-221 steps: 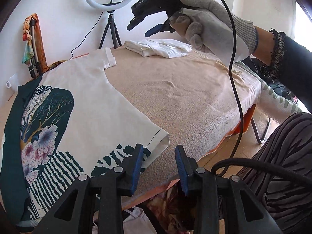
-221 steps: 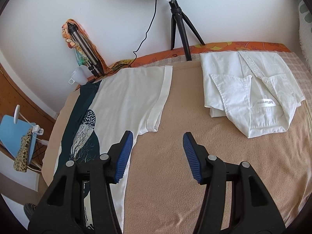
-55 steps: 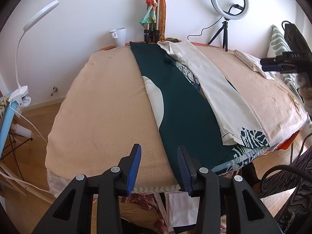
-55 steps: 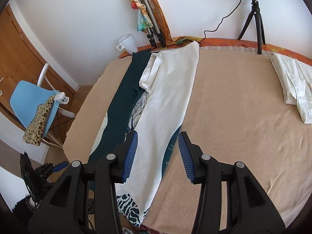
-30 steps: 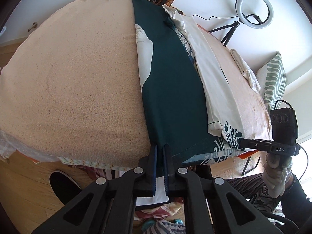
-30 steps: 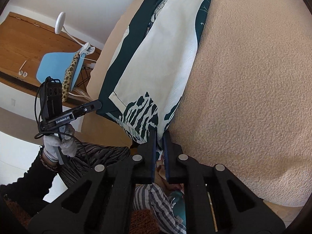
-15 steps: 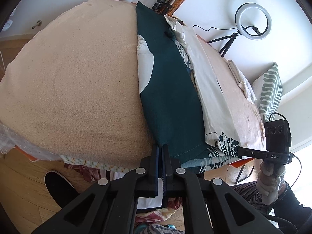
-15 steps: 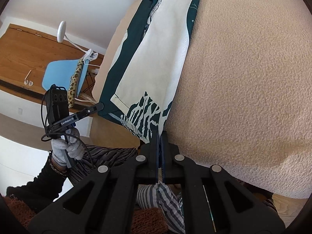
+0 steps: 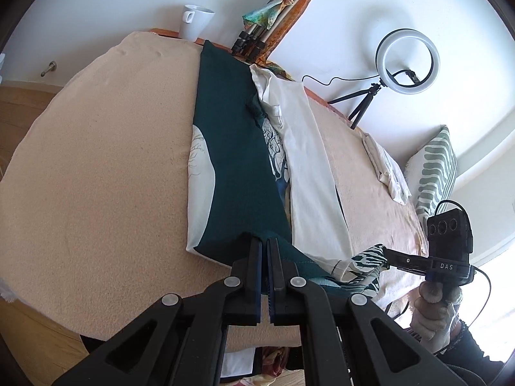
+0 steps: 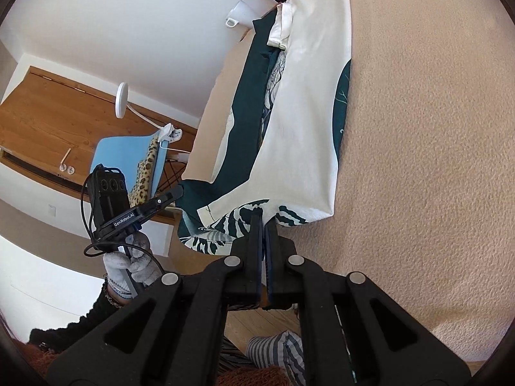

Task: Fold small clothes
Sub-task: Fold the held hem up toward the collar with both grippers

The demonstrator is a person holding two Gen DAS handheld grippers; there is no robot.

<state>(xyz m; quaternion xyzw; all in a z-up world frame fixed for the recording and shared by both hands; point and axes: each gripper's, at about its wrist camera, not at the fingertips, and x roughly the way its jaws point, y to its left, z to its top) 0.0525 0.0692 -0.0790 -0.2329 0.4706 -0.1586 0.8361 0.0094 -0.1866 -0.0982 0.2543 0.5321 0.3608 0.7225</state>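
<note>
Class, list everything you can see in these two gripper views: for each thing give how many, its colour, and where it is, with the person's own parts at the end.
printed T-shirt: one, dark green and white, folded lengthwise on the bed, near hem lifted
bed cover: one, beige, under the shirt
folded white shirt: one, far right of the bed
mug: one, white, at the bed's far edge
ring light: one, white on a black tripod, by the wall
striped pillow: one, green and white, right
blue chair: one, beside the bed
left hand-held gripper: black, shut on the hem
right hand-held gripper: black, shut on the hem
gloved hands: two, grey-white
</note>
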